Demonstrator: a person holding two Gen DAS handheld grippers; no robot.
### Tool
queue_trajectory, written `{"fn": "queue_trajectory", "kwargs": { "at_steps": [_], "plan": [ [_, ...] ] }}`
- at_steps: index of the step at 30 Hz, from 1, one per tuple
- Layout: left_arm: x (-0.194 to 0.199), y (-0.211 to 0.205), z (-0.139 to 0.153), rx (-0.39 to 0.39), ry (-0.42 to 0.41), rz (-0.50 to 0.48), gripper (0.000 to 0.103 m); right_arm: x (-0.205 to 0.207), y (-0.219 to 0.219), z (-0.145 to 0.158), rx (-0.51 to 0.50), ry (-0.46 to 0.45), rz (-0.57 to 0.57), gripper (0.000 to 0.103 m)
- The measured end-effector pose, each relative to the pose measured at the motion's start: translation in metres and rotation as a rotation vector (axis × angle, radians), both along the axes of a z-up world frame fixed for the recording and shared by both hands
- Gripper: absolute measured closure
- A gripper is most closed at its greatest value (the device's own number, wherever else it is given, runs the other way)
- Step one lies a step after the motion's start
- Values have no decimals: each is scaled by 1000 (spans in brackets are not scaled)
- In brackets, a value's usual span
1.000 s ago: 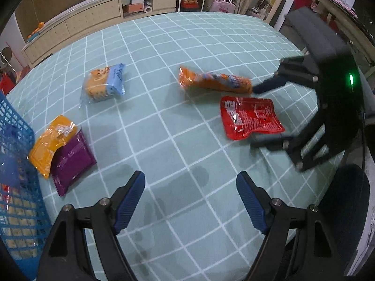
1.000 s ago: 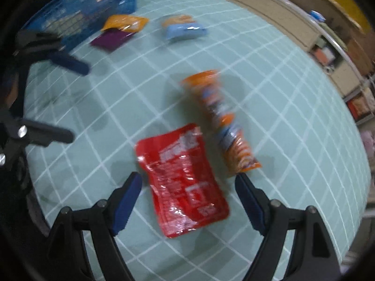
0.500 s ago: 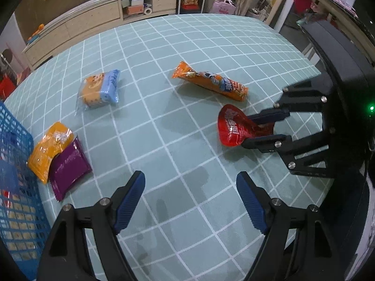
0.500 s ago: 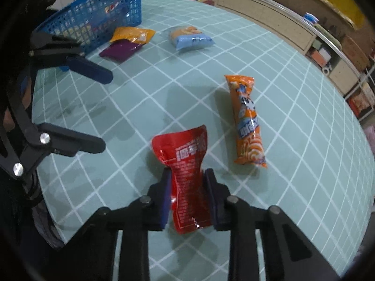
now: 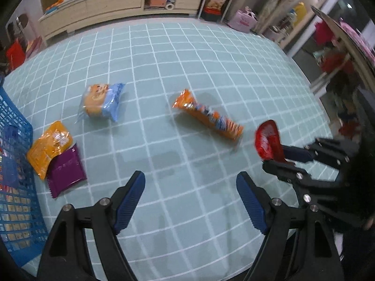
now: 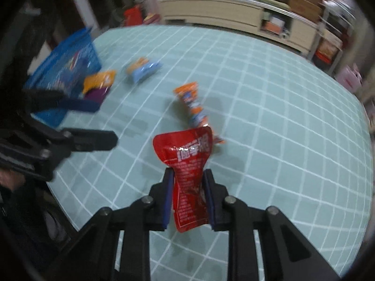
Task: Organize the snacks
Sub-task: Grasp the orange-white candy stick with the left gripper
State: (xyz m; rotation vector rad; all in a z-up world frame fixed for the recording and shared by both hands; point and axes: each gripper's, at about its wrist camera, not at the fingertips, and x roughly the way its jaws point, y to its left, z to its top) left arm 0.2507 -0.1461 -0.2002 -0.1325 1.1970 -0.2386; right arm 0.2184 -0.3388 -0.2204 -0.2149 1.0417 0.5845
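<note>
The right gripper has its pads pressed against both sides of the red snack pouch, pinching it narrow at the waist; the pouch stands upright between them, its top flaring above the fingertips, clear of the teal checked tablecloth. The left gripper stands wide apart with nothing between its blue pads, above bare cloth near the table's near edge. On the cloth lie a long orange snack tube at centre, an orange-and-blue packet to its left, and further left an orange pouch overlapping a purple pouch, both just beside the blue mesh basket at the left edge.
</note>
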Motion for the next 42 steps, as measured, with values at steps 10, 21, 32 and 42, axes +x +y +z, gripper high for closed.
{"fn": "queue_trajectory", "kwargs": {
  "at_steps": [10,21,32,42],
  "plan": [
    [48,-44,-5,37,23,93,25,34,-22,11,-23,-16,-204,74],
    [86,-57,-38,86,85,169,30,57,-39,0,14,11,-261,74],
    [91,-73,-53,100,114,11,79,61,-43,-13,110,131,-263,74],
    [42,-84,-40,131,54,-92,90,43,-23,-2,23,103,-265,74]
  ]
}}
